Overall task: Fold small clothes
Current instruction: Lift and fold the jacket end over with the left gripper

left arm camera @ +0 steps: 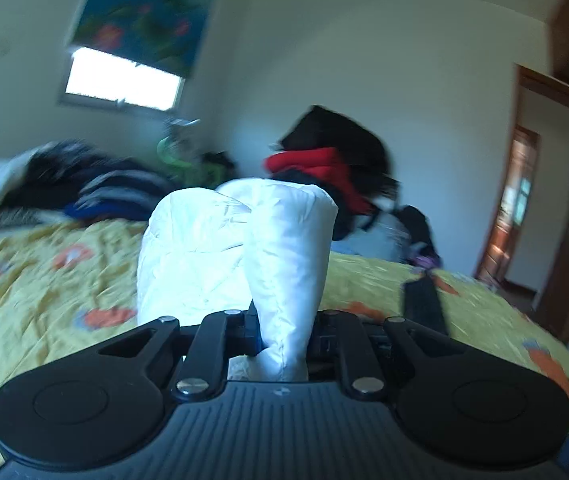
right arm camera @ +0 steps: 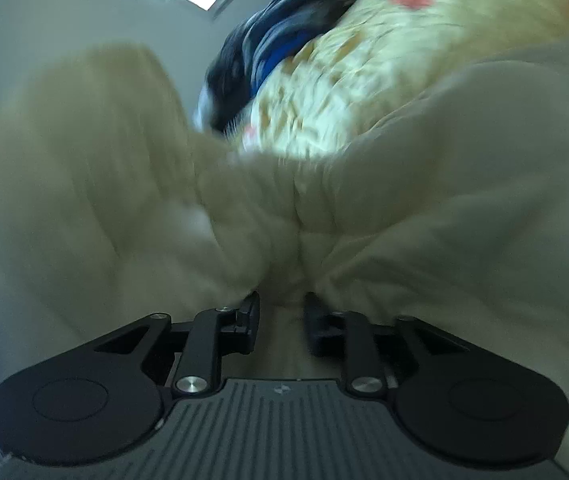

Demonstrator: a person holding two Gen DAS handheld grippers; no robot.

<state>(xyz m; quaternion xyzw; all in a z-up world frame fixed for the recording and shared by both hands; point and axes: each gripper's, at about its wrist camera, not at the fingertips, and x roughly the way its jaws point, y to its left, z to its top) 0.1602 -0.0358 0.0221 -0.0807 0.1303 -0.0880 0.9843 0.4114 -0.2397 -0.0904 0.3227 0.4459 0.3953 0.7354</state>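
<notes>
Yellow bedspread [left arm camera: 44,280]; both grippers pinch white garment [left arm camera: 236,256].

Left gripper [left arm camera: 282,332] and right gripper [right arm camera: 280,320]: each has a matte black body with a ribbed central plate bearing a small pale mark at its front edge. Two rounded lobes with shallow circular recesses flank the plate. Black link arms, pinned by silver round-headed screws, run forward to short black fingers with triangular cut-outs beside them.
</notes>
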